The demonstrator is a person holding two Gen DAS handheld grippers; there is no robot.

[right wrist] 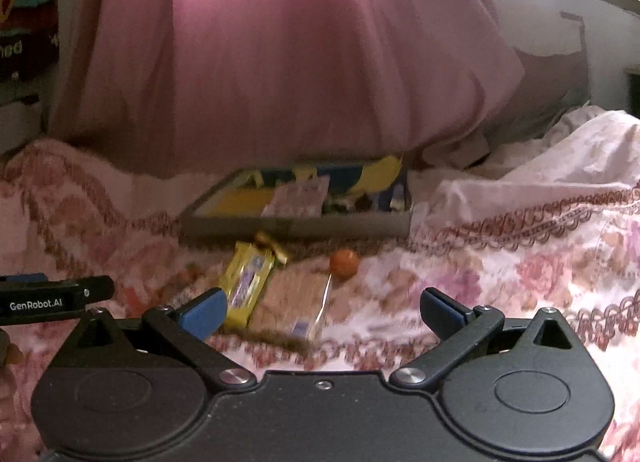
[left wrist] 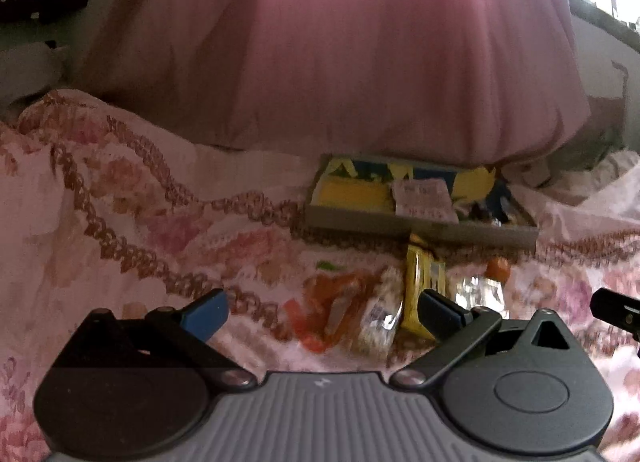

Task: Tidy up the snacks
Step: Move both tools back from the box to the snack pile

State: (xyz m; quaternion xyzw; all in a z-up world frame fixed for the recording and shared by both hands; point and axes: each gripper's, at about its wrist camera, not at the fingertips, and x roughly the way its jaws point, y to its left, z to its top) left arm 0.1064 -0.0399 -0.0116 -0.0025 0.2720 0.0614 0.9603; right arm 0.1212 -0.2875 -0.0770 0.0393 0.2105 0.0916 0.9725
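Snacks lie loose on the bed before the tray, both grippers with jaws wide and empty, so next comes picking 1 snack.

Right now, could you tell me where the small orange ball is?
The orange ball lies on the floral bedspread, just right of the yellow snack bar and in front of the shallow box.

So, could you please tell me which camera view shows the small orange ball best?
The right wrist view: the orange ball lies fully exposed on the floral bedspread, right of the yellow snack bar. The left wrist view shows it smaller and blurrier, behind a clear packet.
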